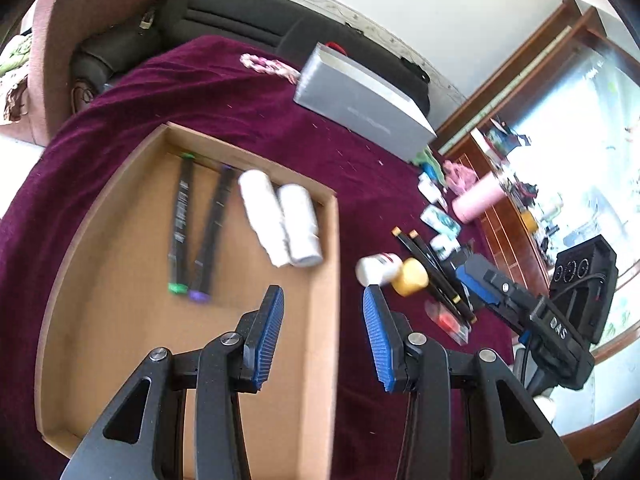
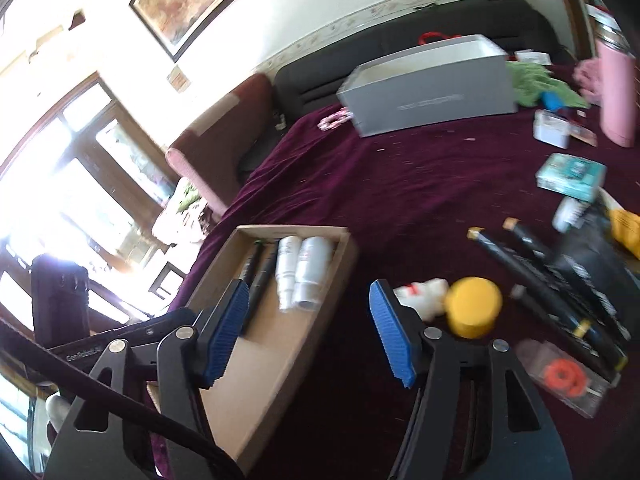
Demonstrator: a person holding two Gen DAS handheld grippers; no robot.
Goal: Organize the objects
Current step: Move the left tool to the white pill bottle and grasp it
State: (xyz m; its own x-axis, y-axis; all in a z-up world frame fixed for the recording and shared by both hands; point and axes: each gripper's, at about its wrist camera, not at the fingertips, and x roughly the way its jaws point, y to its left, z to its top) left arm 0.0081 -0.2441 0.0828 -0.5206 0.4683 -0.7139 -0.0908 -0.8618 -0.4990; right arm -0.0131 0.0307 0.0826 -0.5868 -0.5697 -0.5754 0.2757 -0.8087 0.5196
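Over the maroon velvet cloth [image 1: 248, 92], a shallow brown cardboard tray [image 1: 120, 280] holds two black markers [image 1: 182, 224] and two white bottles [image 1: 280, 218]. Both blue-padded grippers, left [image 1: 324, 300] and right [image 2: 308, 300], gape apart, holding nothing.

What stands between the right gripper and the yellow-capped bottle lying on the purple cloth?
Nothing visible. The right gripper is open and empty, and the yellow-capped bottle lies on the purple cloth just beyond its right finger. The black markers lie further right, off that line. The cardboard tray sits left.
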